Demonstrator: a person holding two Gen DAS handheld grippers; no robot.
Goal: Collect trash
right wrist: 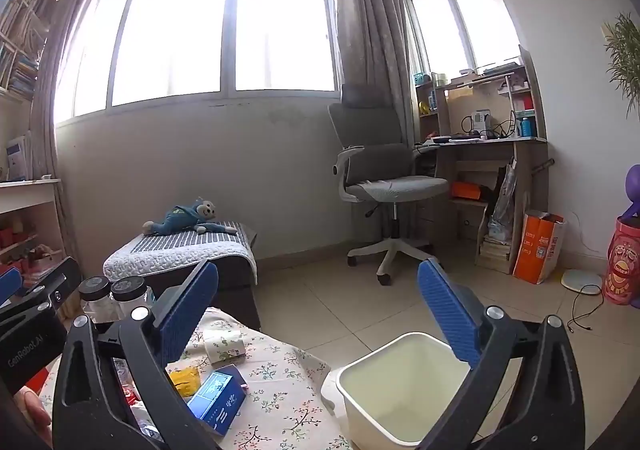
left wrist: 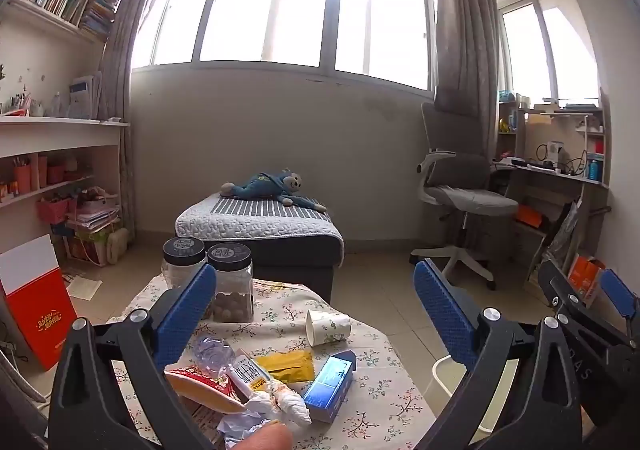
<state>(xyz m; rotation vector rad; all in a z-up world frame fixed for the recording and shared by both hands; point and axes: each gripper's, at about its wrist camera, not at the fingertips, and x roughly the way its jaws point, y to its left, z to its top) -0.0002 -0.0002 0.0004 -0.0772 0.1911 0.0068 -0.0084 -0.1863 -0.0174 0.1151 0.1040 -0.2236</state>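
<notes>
Trash lies on a floral-cloth table (left wrist: 372, 394): a tipped paper cup (left wrist: 328, 327), a yellow packet (left wrist: 286, 366), a blue box (left wrist: 330, 384), a crushed clear bottle (left wrist: 212, 354), a red wrapper (left wrist: 204, 388) and crumpled white paper (left wrist: 280, 402). My left gripper (left wrist: 316, 290) is open and empty above them. My right gripper (right wrist: 320, 290) is open and empty, above the table's right edge and the empty white bin (right wrist: 400, 386). The cup (right wrist: 224, 344), packet (right wrist: 184, 378) and box (right wrist: 218, 398) also show in the right wrist view.
Two black-lidded jars (left wrist: 208, 274) stand at the table's far end. A red box (left wrist: 38, 302) leans at left. A low bed with a plush toy (left wrist: 272, 186) lies ahead; an office chair (right wrist: 380, 186) and desk (right wrist: 484, 154) stand right.
</notes>
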